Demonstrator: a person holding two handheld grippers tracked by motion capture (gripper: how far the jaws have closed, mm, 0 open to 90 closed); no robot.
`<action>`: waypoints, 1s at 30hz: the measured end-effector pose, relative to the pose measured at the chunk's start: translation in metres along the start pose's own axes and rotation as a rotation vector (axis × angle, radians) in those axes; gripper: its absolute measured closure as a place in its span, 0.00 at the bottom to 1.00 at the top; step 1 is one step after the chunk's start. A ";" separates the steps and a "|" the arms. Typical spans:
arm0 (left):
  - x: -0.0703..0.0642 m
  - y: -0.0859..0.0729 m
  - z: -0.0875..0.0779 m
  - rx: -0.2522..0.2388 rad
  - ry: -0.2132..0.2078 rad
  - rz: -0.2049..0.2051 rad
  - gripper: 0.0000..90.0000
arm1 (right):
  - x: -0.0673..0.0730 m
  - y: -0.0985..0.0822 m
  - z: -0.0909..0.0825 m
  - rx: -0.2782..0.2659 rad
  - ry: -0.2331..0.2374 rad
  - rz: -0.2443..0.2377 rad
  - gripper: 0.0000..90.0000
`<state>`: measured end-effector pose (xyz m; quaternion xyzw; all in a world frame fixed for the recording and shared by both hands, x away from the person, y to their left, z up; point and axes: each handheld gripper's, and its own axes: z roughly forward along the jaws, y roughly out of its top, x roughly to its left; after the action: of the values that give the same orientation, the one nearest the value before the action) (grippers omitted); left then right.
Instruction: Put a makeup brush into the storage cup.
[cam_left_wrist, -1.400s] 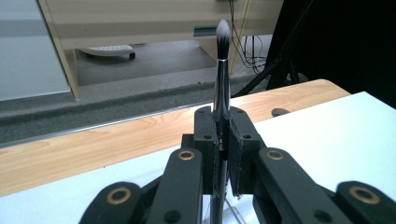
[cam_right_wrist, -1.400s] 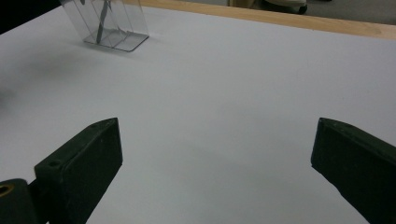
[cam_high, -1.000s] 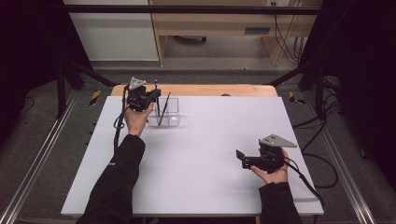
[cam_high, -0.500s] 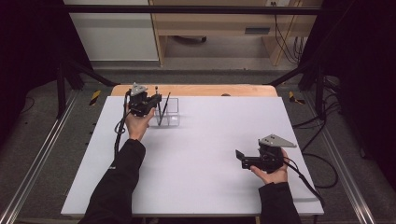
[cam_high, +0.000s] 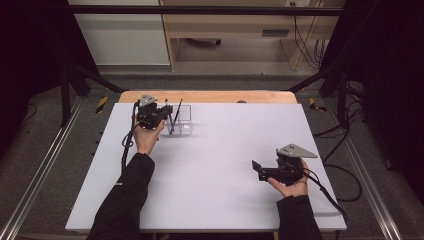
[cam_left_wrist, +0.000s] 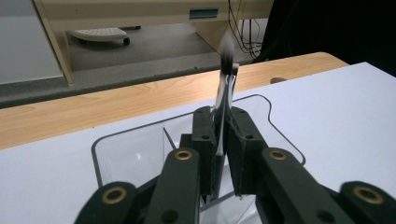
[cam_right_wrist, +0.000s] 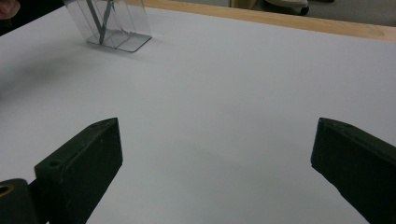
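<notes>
Left gripper (cam_left_wrist: 223, 140) pinches a brush (cam_left_wrist: 226, 70) over the clear holder (cam_left_wrist: 261, 105); right gripper (cam_right_wrist: 215, 168) gapes wide, empty, on bare table (cam_right_wrist: 233, 70).

Left gripper (cam_high: 167, 111) jaws nearly closed, just easing apart, arm extended far-left; right gripper (cam_high: 256, 170) jaws wide apart, hand resting near-right.

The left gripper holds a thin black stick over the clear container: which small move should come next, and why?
Probably open the jaws a little and let go. The left gripper is shut on the black stick, which stands nearly upright inside the clear container, beside another stick, so it seems already placed.
</notes>
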<state>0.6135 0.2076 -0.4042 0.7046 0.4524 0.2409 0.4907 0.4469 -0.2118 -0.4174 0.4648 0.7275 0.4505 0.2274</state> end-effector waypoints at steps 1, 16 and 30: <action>0.000 0.000 -0.002 -0.001 -0.003 -0.004 0.86 | 0.000 0.000 0.000 -0.001 0.001 0.001 0.03; -0.015 -0.007 -0.050 -0.053 -0.028 0.033 0.59 | 0.001 0.006 -0.008 -0.040 0.013 0.003 0.03; -0.036 -0.024 -0.080 -0.053 -0.071 0.056 0.33 | 0.001 0.007 -0.011 -0.052 0.018 0.005 0.03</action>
<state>0.5240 0.2162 -0.3904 0.7118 0.4085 0.2413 0.5179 0.4415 -0.2144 -0.4058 0.4565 0.7163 0.4740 0.2320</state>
